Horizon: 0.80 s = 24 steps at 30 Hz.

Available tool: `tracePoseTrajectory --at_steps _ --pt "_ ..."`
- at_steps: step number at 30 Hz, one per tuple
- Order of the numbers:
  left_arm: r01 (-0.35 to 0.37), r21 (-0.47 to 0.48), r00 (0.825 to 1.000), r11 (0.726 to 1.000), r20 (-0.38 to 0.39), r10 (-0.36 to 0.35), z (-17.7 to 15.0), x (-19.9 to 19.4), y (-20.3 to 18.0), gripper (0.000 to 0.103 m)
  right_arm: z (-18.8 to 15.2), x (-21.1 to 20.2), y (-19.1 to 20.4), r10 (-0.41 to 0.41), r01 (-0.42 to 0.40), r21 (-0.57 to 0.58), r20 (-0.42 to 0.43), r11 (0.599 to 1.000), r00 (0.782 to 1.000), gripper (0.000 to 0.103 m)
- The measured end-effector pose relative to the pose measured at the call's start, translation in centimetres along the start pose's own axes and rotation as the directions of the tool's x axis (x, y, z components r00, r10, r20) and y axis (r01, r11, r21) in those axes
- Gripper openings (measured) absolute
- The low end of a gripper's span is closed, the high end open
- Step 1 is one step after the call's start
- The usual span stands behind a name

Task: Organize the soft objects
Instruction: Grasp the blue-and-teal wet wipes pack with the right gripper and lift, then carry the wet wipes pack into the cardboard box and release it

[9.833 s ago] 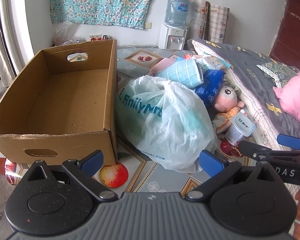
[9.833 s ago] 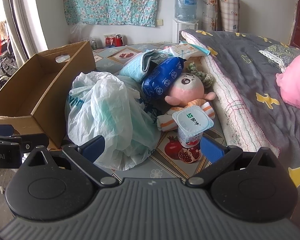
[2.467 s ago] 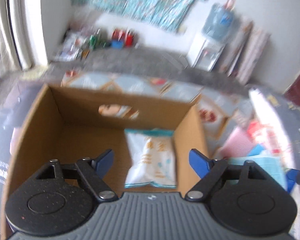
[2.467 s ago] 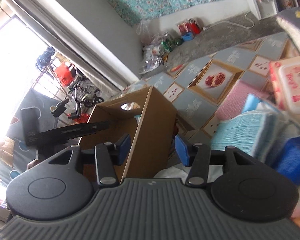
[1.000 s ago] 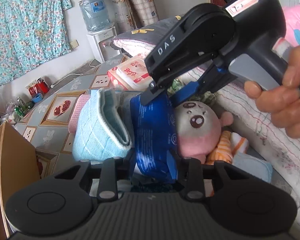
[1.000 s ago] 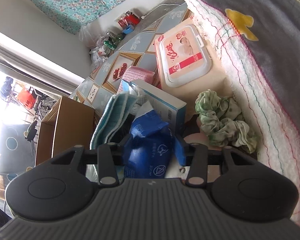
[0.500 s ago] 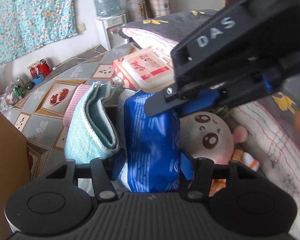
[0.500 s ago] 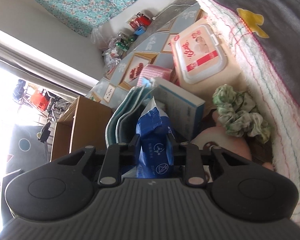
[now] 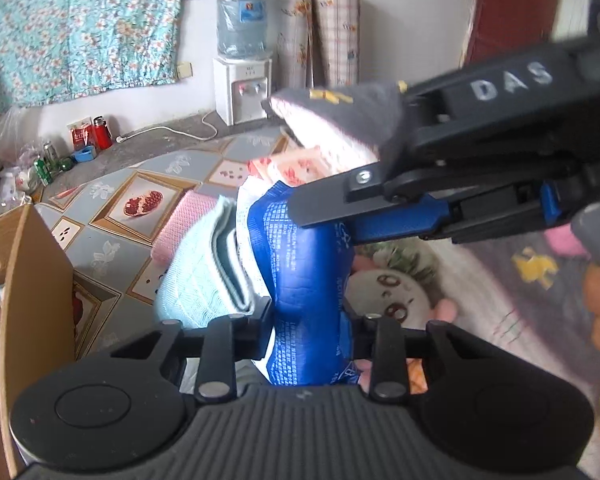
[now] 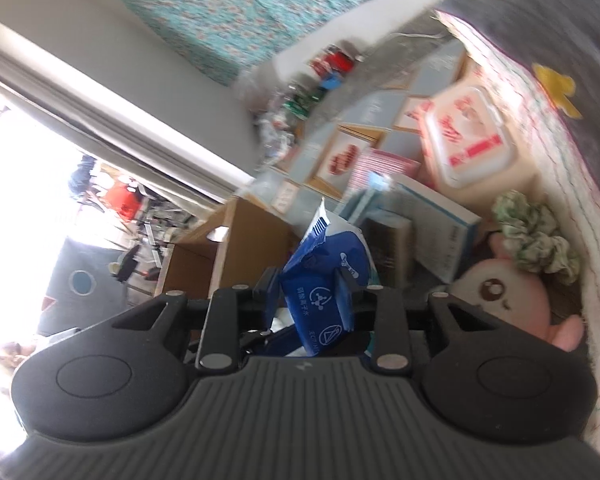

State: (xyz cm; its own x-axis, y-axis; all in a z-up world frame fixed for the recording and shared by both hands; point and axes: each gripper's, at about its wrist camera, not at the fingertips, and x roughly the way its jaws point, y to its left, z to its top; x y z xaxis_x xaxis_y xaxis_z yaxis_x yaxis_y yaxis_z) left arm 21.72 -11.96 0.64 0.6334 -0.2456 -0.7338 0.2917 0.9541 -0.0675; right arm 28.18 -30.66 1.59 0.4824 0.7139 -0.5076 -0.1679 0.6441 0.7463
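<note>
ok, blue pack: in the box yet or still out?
Out. Both tongs, left and right, clamp the blue pack beside the cardboard box.

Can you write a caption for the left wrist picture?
Both grippers, left and right, pinch a blue packet beside a plush doll.

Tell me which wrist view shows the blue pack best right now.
The left wrist view: the blue pack shows nearly full length, held by the left gripper and right gripper. The right wrist view shows only its crumpled end.
</note>
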Motion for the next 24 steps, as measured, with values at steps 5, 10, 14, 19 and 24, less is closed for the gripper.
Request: tracePoseTrajectory --at_steps 5,10,14,19,24 --pt "0.082 -0.115 0.997 0.990 0.014 -0.081 -0.3 -3.0 2.1 0.032 -0.8 -2.9 0.2 0.047 -0.050 0.030 0.087 0.998 0.995 0.050" --pt "0.179 -0.228 0.983 0.957 -0.006 -0.185 -2.2 -5.3 4.6 0.032 -2.6 -1.4 -2.0 0.067 -0.070 0.127 0.028 0.989 0.997 0.055" --pt "0.173 -0.292 0.981 0.941 -0.035 -0.191 -3.8 -5.2 6.9 0.032 -4.4 2.1 -3.8 0.080 -0.068 0.210 -0.050 0.975 0.996 0.056" --pt "0.165 -0.338 0.980 0.927 -0.050 -0.193 -4.4 -5.1 8.9 0.033 -5.7 6.4 -4.5 0.104 -0.065 0.271 -0.133 0.961 0.986 0.056" --pt "0.122 -0.330 0.986 0.936 -0.067 -0.152 -4.6 -5.3 9.9 0.038 -5.7 8.2 -3.7 0.125 -0.080 0.269 -0.155 0.960 0.980 0.056"
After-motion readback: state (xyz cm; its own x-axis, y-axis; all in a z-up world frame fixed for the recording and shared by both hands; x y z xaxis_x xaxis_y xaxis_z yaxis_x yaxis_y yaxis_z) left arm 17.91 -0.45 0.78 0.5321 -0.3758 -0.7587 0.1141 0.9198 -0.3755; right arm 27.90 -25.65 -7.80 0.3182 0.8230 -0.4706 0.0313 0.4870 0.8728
